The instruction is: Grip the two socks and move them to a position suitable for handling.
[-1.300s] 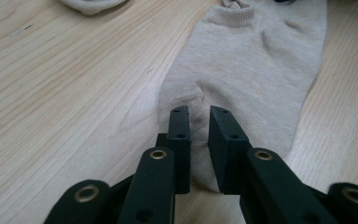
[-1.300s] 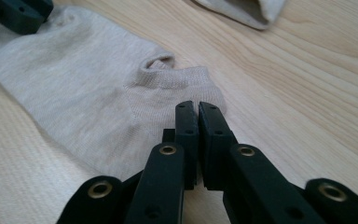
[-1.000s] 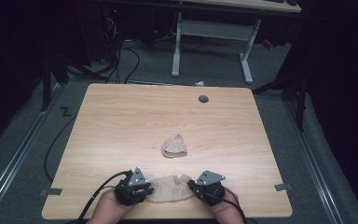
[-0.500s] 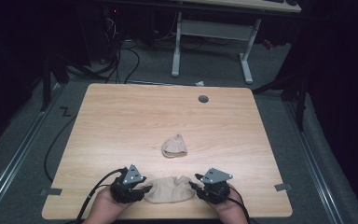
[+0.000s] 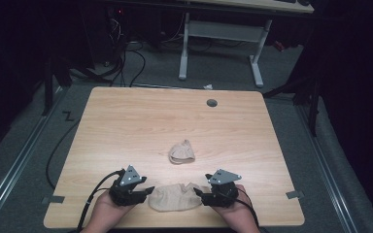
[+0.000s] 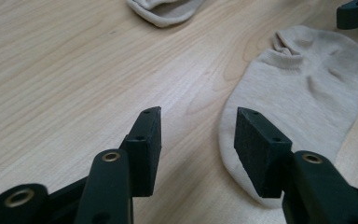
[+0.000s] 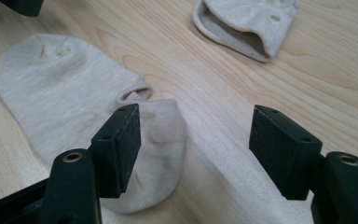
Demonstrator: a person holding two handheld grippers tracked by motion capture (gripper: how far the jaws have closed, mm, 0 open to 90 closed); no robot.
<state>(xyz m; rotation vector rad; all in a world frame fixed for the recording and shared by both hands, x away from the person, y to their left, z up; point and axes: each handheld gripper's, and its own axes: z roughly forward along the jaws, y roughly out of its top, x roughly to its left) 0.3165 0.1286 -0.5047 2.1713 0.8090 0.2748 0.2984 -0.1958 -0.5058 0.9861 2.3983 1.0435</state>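
1. flat sock [image 5: 176,197], beige and spread out lengthwise, lies on the wooden table [image 5: 126,126] close to its near edge, between the two grippers.
2. at the left of the high view, the left gripper [image 5: 147,190] sits in the person's left hand [image 5: 104,216], low over the table and pointing toward the sock's left end.
3. its jaws have just been opening and stand well apart; in the left gripper view one pad [image 6: 261,149] hangs over the sock's near edge and the other over bare wood, with nothing pressed between them.
4. in the middle, farther up the table, a second sock [image 5: 182,152] of the same beige lies crumpled in a small heap, well apart from the flat sock and from both grippers.
5. at the right, the right gripper [image 5: 199,192] sits in the person's right hand [image 5: 235,218], pointing toward the flat sock's right end, where the cuff opening is.
6. its jaws have also just been opening and are spread wide; in the right gripper view one pad [image 7: 126,140] stands over the cuff end of the sock and the other over bare wood, gripping nothing.
7. a small round grey grommet [image 5: 211,103] sits in the table top near its far edge.
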